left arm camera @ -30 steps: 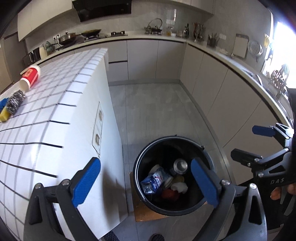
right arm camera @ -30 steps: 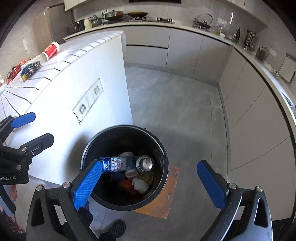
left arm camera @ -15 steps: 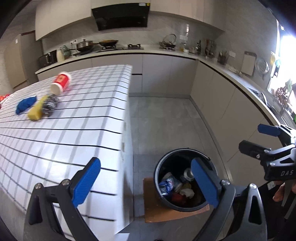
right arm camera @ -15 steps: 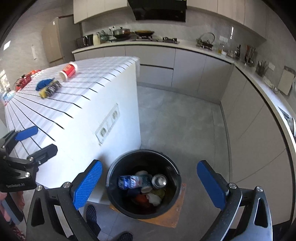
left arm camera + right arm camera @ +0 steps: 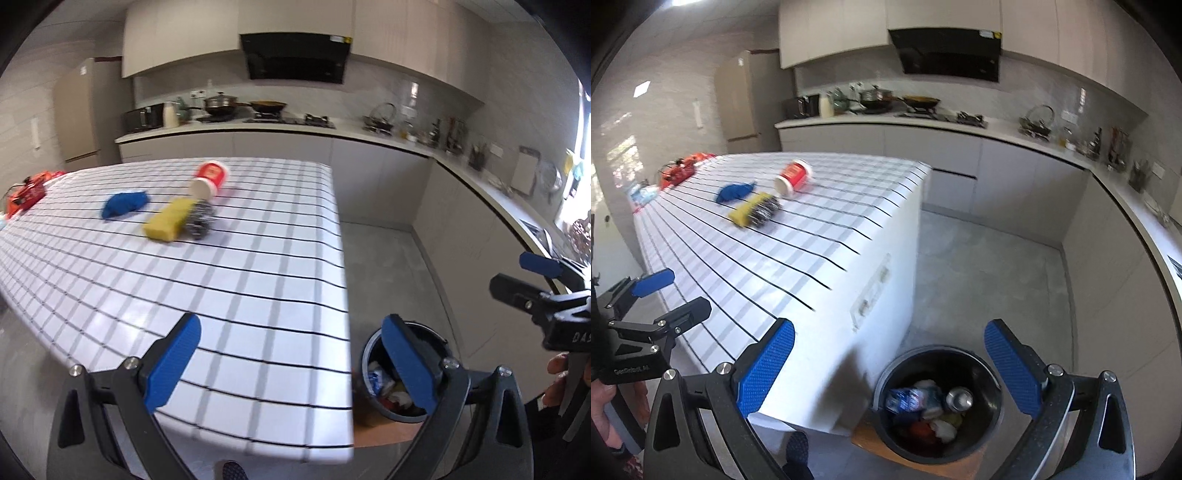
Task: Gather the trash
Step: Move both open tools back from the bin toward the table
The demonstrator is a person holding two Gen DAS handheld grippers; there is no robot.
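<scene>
A black trash bin point(image 5: 982, 363) stands on the floor by the end of the white tiled island point(image 5: 229, 280); it holds a can, a blue-white wrapper and other scraps. It also shows in the left wrist view point(image 5: 371, 350). On the island lie a tipped red paper cup point(image 5: 209, 178), a yellow sponge point(image 5: 166, 220), a steel scourer point(image 5: 201, 221) and a crumpled blue cloth point(image 5: 125, 202). My left gripper point(image 5: 291, 362) is open and empty over the island's near edge. My right gripper point(image 5: 890, 369) is open and empty above the bin.
Red packets point(image 5: 26, 192) lie at the island's far left. Grey cabinets point(image 5: 1004, 173) and a counter with pots and a kettle run along the back and right walls. Grey floor point(image 5: 979, 273) lies between island and cabinets. A brown board point(image 5: 923, 458) lies under the bin.
Both grippers have risen and tilted up from over the bin. The island top and its items have come into full view; the bin has dropped low in both views. Both stay open.
</scene>
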